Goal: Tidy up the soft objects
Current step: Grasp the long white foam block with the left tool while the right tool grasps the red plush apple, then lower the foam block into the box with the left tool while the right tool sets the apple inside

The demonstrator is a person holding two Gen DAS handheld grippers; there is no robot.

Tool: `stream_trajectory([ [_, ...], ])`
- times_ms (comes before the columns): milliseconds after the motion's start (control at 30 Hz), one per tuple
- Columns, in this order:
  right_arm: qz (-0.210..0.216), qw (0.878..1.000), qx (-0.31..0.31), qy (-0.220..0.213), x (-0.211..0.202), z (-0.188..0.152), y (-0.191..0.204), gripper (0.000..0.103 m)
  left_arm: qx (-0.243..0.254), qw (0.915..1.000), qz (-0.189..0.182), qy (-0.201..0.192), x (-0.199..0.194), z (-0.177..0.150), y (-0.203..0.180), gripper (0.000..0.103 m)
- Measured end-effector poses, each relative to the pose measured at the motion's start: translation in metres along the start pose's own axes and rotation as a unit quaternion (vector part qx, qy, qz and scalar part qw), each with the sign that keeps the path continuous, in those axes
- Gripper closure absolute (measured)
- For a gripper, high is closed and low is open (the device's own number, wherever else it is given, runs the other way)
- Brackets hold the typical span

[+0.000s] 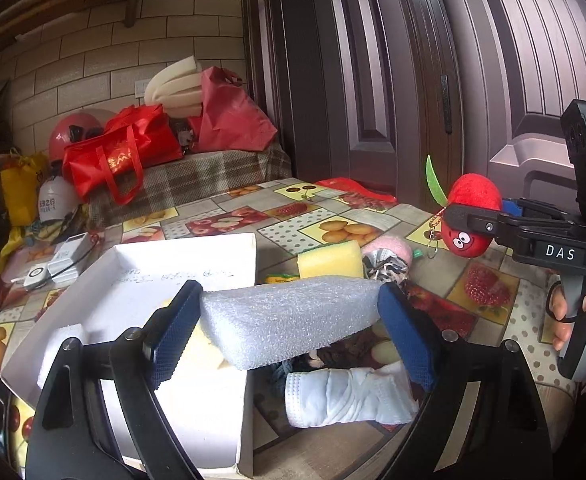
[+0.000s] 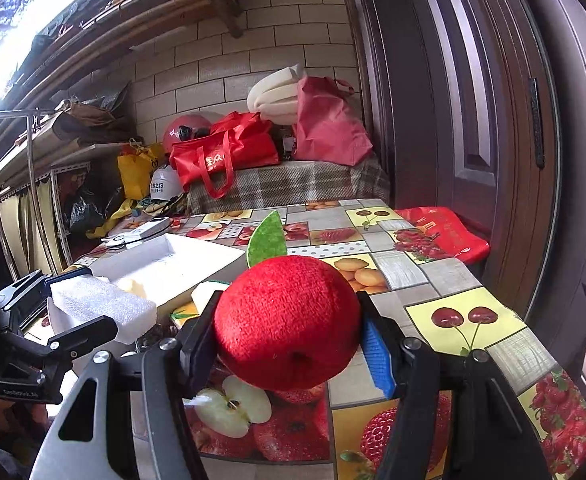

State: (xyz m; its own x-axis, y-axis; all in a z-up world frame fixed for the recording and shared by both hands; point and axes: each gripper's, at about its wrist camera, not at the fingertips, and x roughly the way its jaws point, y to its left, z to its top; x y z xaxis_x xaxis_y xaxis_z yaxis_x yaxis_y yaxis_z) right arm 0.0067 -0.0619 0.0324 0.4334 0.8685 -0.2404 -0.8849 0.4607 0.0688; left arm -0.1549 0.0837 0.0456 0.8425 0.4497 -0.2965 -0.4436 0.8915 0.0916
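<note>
Two grippers, each loaded. Left gripper (image 1: 291,320) clamped on a white foam block (image 1: 289,318), blue pads pressed against its two ends; block lifted clear of the table, long axis running crosswise between the fingers, straddling the right wall of the white cardboard box (image 1: 189,256). Seen from the right wrist, same block (image 2: 101,306) at far left, box (image 2: 169,258) behind it. Right gripper (image 2: 287,344) closed on a red plush apple (image 2: 287,320), fingers squeezing its sides, held above the fruit-print tablecloth (image 2: 445,276); green felt leaf (image 2: 267,238) pointing up and away from the camera. From the left wrist, apple (image 1: 471,216) at right, cartoon face turned down and toward the lens, leaf (image 1: 435,180) slanting up-left, a small key ring dangling below; right gripper (image 1: 471,220) cut off by the frame edge, fingers of a hand (image 1: 573,320) wrapped round its handle.

Hard to read: a pale yellow piece inside the box, mostly hidden behind the block and left finger. Beneath the block, a dark tangle of items, not identifiable. Plainer on the cloth: yellow sponge (image 1: 330,264), pink fluffy ball (image 1: 389,250) half covered by a patterned fabric piece, rolled white cloth (image 1: 349,398) lying crosswise near the camera. Handwriting on the box floor illegible.
</note>
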Motion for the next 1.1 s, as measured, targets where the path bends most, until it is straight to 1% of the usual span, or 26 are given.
stream_trajectory([
  [200,0.015,1.000,-0.015,-0.002,0.001,-0.002,0.018,0.040,-0.022,0.9990,0.038,-0.001,-0.007,-0.007,0.033,0.013],
  [333,0.033,0.999,-0.027,0.000,0.004,-0.002,0.035,0.040,-0.032,0.9969,0.072,-0.005,-0.012,-0.010,0.057,0.013],
  [600,0.069,0.997,-0.036,0.008,0.013,-0.004,0.065,0.040,-0.083,0.9871,0.137,-0.013,-0.022,-0.021,0.117,0.013],
  [733,0.094,0.994,-0.051,0.018,0.023,-0.005,0.092,0.040,-0.104,0.9835,0.147,-0.009,-0.021,-0.024,0.133,0.013],
  [833,0.121,0.990,-0.067,0.030,0.029,-0.007,0.116,0.040,-0.099,0.9842,0.147,-0.004,-0.019,-0.024,0.131,0.013],
  [900,0.142,0.986,-0.076,0.044,0.037,-0.009,0.132,0.040,-0.094,0.9845,0.148,-0.001,-0.017,-0.024,0.130,0.013],
  [967,0.160,0.982,-0.076,0.064,0.047,-0.011,0.145,0.040,-0.101,0.9832,0.152,0.001,-0.016,-0.024,0.134,0.013],
  [1100,0.175,0.977,-0.069,0.101,0.072,-0.015,0.163,0.040,-0.122,0.9783,0.167,0.002,-0.011,-0.023,0.149,0.013],
])
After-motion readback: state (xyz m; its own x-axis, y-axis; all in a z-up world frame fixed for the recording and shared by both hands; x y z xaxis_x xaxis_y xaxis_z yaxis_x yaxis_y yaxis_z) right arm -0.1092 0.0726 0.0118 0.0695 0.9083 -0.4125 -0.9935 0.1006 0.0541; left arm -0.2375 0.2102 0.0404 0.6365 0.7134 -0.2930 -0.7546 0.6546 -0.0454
